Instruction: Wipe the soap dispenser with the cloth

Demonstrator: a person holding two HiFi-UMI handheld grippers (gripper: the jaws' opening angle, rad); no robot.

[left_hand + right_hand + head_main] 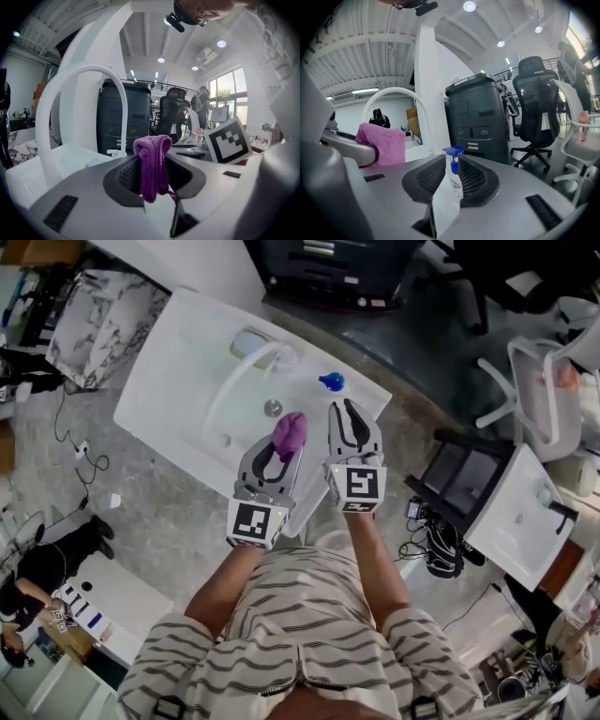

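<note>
No words or numbers can be read; the soap dispenser (453,185) bears a small printed label, too blurred to read; the marker cubes (361,486) show only black-and-white squares.

White sink (159,395) with an arched faucet (232,378) and round drain (273,408). Behind it is a dark cabinet (480,122), with a black chair (534,103) beside it. Cables (80,460) trail on the floor.

White sink counter (169,390) with arched faucet (225,395), drain (273,408), apparently blue-topped soap dispenser (330,382).
</note>
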